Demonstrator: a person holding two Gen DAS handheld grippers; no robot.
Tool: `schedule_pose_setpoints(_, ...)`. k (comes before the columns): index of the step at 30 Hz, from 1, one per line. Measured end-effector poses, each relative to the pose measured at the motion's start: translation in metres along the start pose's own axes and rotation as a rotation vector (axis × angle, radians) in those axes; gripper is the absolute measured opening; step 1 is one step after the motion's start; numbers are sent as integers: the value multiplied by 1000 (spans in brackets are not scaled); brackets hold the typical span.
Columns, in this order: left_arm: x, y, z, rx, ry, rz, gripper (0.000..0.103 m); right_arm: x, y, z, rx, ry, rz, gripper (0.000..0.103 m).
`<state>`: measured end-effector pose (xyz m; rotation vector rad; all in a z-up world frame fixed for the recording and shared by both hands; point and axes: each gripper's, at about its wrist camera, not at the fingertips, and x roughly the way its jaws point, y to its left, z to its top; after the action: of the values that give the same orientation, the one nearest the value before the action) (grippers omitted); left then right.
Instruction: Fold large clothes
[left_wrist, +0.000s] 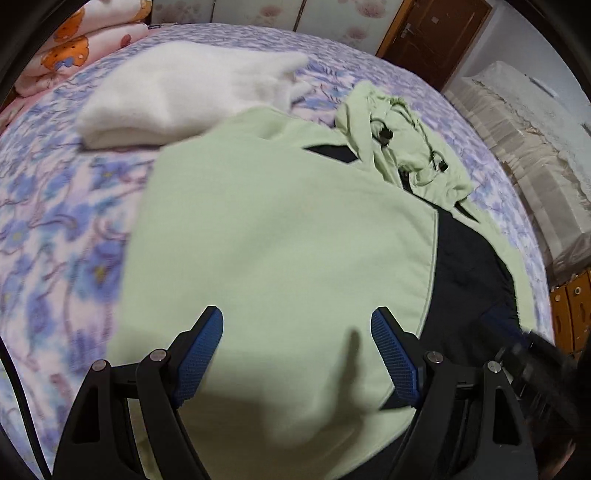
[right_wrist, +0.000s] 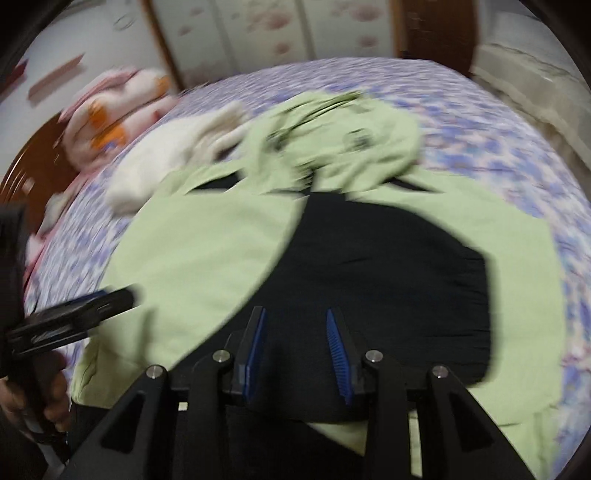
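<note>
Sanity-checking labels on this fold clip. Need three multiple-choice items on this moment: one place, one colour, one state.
1. Where does the white garment lie?
A. on the bed, beyond the green jacket
B. on the floor
C. inside the jacket

2. What colour is the jacket's lining?
A. red
B. white
C. dark, near black

3. How does the left gripper stand?
A. shut on a sleeve
B. open, nothing between the pads
C. shut on the white garment

Key: 1 A, it rests on the floral sheet at the jacket's far edge. 2 C, the opened front shows dark fabric. 3 B, the blue pads stand wide apart above green cloth.
</note>
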<state>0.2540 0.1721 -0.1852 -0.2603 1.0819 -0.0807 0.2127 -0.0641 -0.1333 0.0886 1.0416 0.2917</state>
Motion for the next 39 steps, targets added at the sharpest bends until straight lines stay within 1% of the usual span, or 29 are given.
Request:
schedule_pose_setpoints(1,5,-2,-1,9,2,13,81,10,4,-2,-7,22,4,34)
schedule_pose_setpoints(2,14,-4,-1,31,11,43,81,17,6,-3,-14,38,-2,34)
schedule_pose_setpoints(4,21,-3,-3,68,16,66,81,29,2,-10,-30,63,-47,32)
schedule_pose_setpoints(5,22,-1,-5,96,9,70,81,30,-9,-13,-29,55,-92,31)
schedule_pose_setpoints(6,20,1,-6,117,1,71,81,27,-18,-15,-19,46,-111,31)
schedule_pose_setpoints(7,18,4,-8,138,-9,81,81,22,-32,-18,6,36,-149,31)
schedule_pose_setpoints(9,15,10,-10,167,-28,117,81,10,-74,-24,84,18,-240,31)
schedule_pose_setpoints(10,14,15,-11,178,-33,137,81,3,-94,-26,124,8,-243,21)
schedule_pose_setpoints(11,14,22,-11,177,-36,162,81,-2,-109,-28,159,8,-217,7)
schedule_pose_setpoints(12,13,30,-10,167,-36,173,81,-8,-126,-30,203,14,-187,0)
schedule_pose_setpoints(14,13,45,-7,132,-32,185,81,-16,-139,-32,240,12,-148,0)
schedule_pose_setpoints(15,13,51,-5,117,-27,185,81,-18,-139,-33,232,15,-149,0)
schedule_pose_setpoints(16,14,59,-3,79,-13,171,81,-18,-136,-32,214,20,-164,0)
schedule_pose_setpoints(18,14,73,-1,15,12,121,81,-15,-124,-30,172,32,-196,3)
schedule_pose_setpoints(19,14,78,0,-2,17,111,81,-13,-119,-28,156,36,-210,5)
schedule_pose_setpoints(20,13,79,0,-5,20,108,81,-12,-114,-26,144,41,-212,8)
schedule_pose_setpoints(22,13,79,0,8,24,115,81,-10,-108,-22,136,48,-188,10)
schedule_pose_setpoints(24,12,77,1,27,26,128,81,-9,-101,-20,127,49,-169,10)
schedule_pose_setpoints(28,13,75,2,40,28,133,81,-9,-84,-18,83,35,-169,10)
schedule_pose_setpoints(39,16,71,9,41,36,140,81,-4,-67,-13,77,41,-137,10)
